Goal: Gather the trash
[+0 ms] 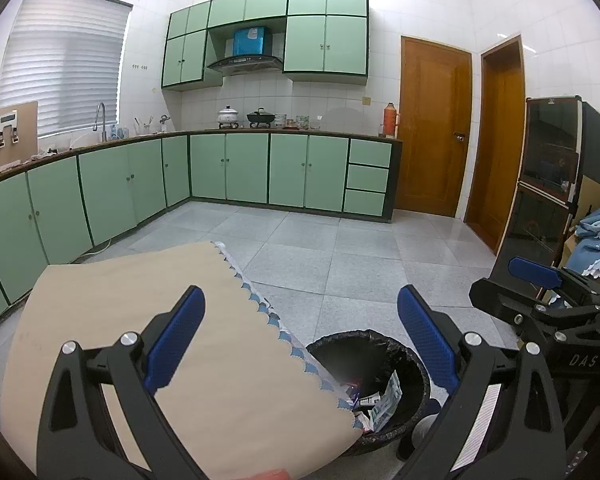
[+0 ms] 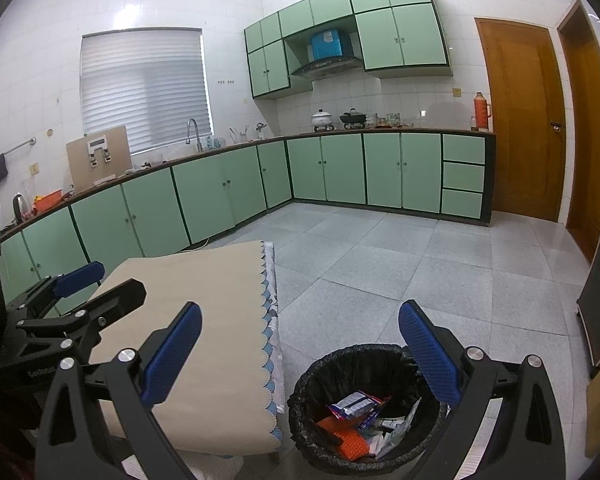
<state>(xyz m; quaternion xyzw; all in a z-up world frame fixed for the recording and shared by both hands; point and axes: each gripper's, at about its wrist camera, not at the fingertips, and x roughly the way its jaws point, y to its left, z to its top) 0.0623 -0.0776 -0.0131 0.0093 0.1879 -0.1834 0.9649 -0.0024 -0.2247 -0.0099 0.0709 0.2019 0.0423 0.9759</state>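
Black plastic lines the round bin (image 2: pixel 364 404) at the bottom centre of your right wrist view, and it already holds an orange mesh piece (image 2: pixel 346 436), a blue-and-white wrapper (image 2: pixel 354 403) and paper scraps. Your right gripper (image 2: pixel 300 354) and left gripper (image 1: pixel 302 338) both hang wide and empty. No litter shows on the beige scalloped tablecloth (image 2: pixel 204 300), so collection looks about done.

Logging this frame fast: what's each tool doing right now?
Left tool: open, holding nothing.
Right tool: open, holding nothing, above the trash bin.
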